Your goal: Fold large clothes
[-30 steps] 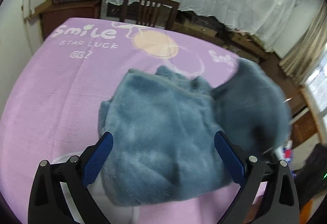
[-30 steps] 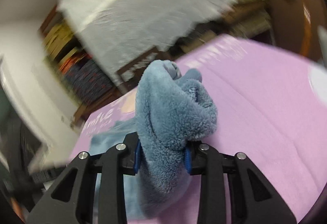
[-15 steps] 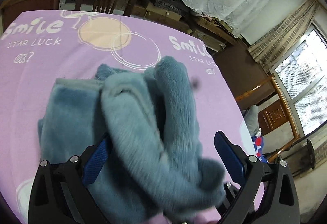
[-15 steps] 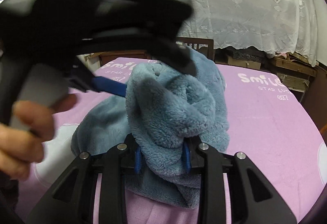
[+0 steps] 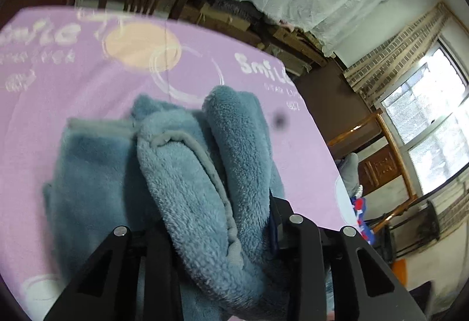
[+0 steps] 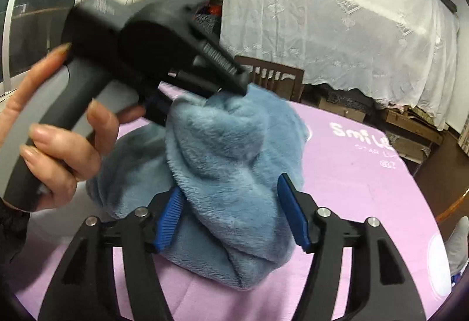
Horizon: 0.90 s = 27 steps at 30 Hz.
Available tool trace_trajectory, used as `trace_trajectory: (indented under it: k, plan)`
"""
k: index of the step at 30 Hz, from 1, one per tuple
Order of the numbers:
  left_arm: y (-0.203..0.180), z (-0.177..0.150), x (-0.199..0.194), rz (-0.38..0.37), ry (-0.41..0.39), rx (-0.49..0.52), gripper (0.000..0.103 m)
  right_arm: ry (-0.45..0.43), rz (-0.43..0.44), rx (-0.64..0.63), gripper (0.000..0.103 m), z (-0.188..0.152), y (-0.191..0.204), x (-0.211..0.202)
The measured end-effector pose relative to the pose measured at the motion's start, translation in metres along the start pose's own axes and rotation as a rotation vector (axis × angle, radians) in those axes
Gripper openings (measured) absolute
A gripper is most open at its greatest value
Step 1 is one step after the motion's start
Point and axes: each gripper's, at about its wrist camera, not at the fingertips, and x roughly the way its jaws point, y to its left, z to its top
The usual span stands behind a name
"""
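Left gripper (image 5: 217, 221) has just been closing and clamps a thick roll of blue fleece garment (image 5: 187, 180); right gripper (image 6: 231, 215) pinches another bunch. Soft, bulky, floppy — take it by the hemmed edge.

At lower centre the right claw (image 6: 231, 215) straddles a bunched blue fleece (image 6: 234, 162) on the purple counter (image 6: 366, 174). Upper left, a hand (image 6: 55, 145) holds the blurred left claw (image 6: 205, 83), seemingly gripping the fleece.
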Motion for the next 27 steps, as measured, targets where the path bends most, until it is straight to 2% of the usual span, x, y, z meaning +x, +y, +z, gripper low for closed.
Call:
trace_trajectory:
  k: [1,3,4,7,10,14,17,19,22,27]
  plan:
    - [-0.002,0.001,-0.014,-0.003,-0.03,0.009,0.034,-0.025,0.005,0.015,0.027,0.006,0.001,-0.006]
    - [-0.001,0.003,-0.04,-0.002,-0.073,0.02,0.034,-0.068,0.024,0.05,0.024,0.018,0.004,-0.017]
    - [-0.001,0.003,-0.055,0.021,-0.099,0.034,0.034,-0.085,0.04,0.057,0.023,0.025,0.006,-0.021]
    - [0.01,-0.001,-0.085,0.101,-0.143,0.052,0.034,-0.109,0.06,-0.025,0.023,0.046,0.032,-0.027]
    - [0.038,-0.011,-0.095,0.153,-0.136,0.028,0.035,-0.092,0.078,-0.136,0.023,0.056,0.07,-0.02]
    - [0.088,-0.033,-0.079,0.21,-0.057,-0.036,0.036,-0.003,0.122,-0.214,0.023,0.045,0.104,0.005]
    - [0.119,-0.044,-0.07,0.173,-0.059,-0.103,0.047,0.095,0.17,-0.231,0.024,0.026,0.118,0.032]
    - [0.13,-0.047,-0.07,0.166,-0.082,-0.12,0.065,0.108,0.162,-0.248,0.025,0.018,0.122,0.04]
    - [0.136,-0.049,-0.067,0.194,-0.097,-0.12,0.082,0.127,0.185,-0.218,0.025,0.021,0.118,0.043]
    - [0.146,-0.051,-0.069,0.154,-0.09,-0.145,0.085,0.124,0.228,-0.198,0.03,0.014,0.11,0.05]
